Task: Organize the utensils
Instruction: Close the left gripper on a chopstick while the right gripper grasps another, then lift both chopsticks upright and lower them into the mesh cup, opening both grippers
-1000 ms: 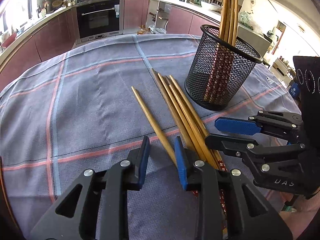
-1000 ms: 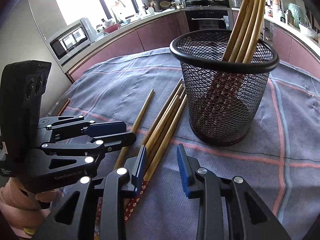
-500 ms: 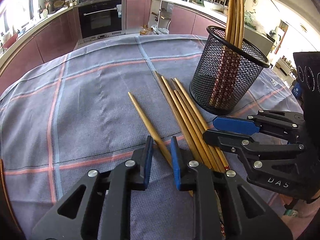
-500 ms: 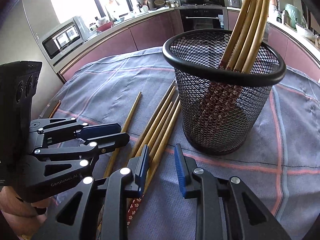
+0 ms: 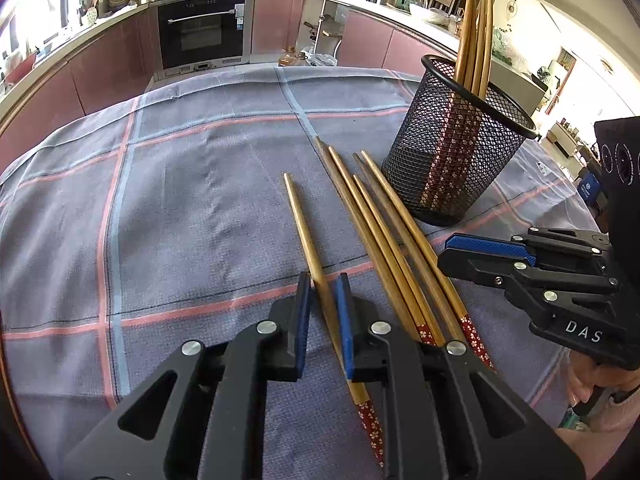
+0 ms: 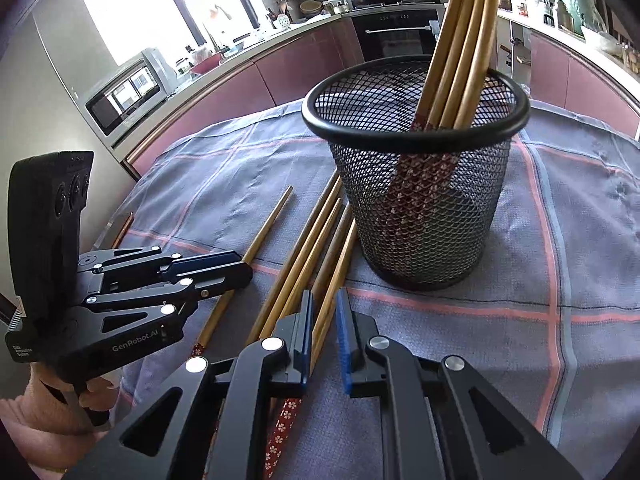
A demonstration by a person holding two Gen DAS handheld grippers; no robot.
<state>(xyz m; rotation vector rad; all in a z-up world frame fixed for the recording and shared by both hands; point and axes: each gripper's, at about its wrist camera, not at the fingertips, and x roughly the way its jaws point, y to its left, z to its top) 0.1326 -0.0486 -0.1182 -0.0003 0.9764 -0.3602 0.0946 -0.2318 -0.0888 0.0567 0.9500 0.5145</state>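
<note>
A black mesh cup point(image 5: 452, 160) point(image 6: 420, 200) stands on the cloth and holds several wooden chopsticks with red flowered ends. More chopsticks lie in a bundle point(image 5: 384, 232) point(image 6: 316, 248) beside it. One single chopstick point(image 5: 308, 240) point(image 6: 264, 228) lies apart to the left. My left gripper point(image 5: 323, 300) straddles this chopstick with narrow jaws that do not clamp it. My right gripper point(image 6: 325, 320) straddles the rightmost bundle chopstick point(image 6: 334, 280), jaws narrow and a gap left beside the wood. Each gripper shows in the other's view: the right one point(image 5: 480, 254), the left one point(image 6: 216, 270).
The table wears a grey-blue checked cloth point(image 5: 180, 200) with pink stripes. Kitchen cabinets and an oven point(image 5: 200, 28) run behind the table. A microwave point(image 6: 128, 96) sits on the counter at the left.
Both grippers have moved forward and lower onto the chopsticks. Both pairs of jaws have narrowed around a chopstick. The chopsticks and cup have not moved.
</note>
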